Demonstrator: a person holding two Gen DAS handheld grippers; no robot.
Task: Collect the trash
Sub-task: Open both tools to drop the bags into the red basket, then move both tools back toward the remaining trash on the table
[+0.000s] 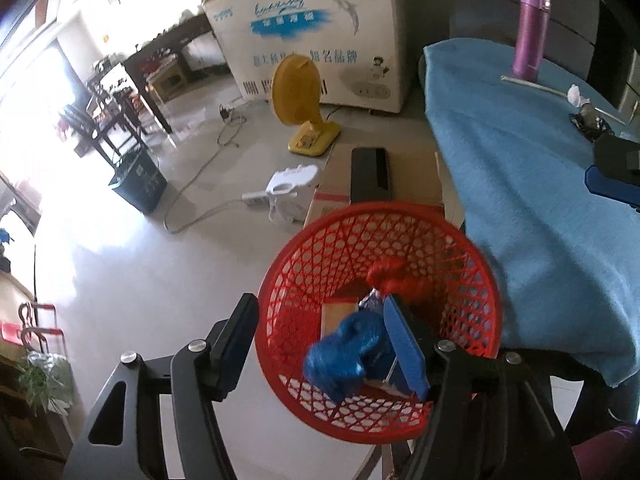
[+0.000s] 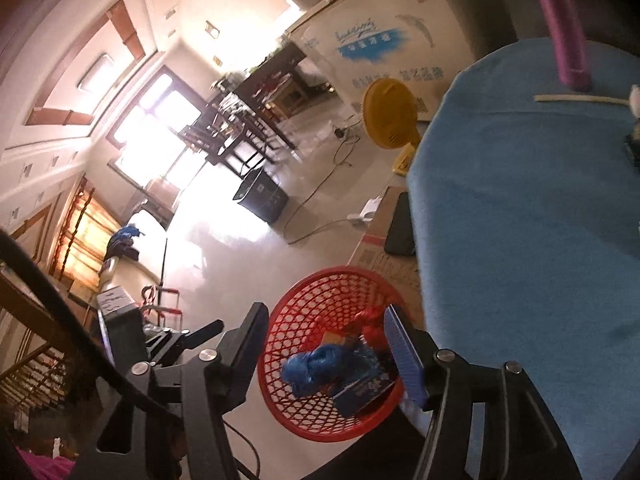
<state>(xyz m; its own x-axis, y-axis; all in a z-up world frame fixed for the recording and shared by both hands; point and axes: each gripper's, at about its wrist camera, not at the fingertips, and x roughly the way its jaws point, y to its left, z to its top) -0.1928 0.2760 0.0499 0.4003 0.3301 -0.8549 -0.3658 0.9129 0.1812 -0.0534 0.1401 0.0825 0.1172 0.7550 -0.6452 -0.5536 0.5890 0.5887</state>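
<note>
A red mesh basket (image 1: 304, 264) stands on the floor beside the blue-clothed table (image 1: 532, 184). It holds a crumpled blue wrapper (image 1: 344, 356), a red crumpled piece (image 1: 394, 276) and a cardboard bit (image 1: 338, 312). My left gripper (image 1: 322, 344) is open and empty right above the basket. In the right wrist view the same basket (image 2: 304, 316) holds the blue wrapper (image 2: 312, 368) and a blue packet (image 2: 362, 392). My right gripper (image 2: 326, 354) is open and empty above it. On the table lie a white straw (image 1: 532, 84), a white wad (image 1: 576, 94) and a dark wrapper (image 1: 592, 122).
A purple flask (image 1: 530, 32) stands on the table's far side. A cardboard box (image 1: 412, 176) with a black phone (image 1: 370, 174) sits behind the basket. A yellow fan (image 1: 298, 96), a white power strip (image 1: 256, 199), a dark bin (image 1: 138, 178) and a white freezer (image 1: 316, 32) stand on the floor.
</note>
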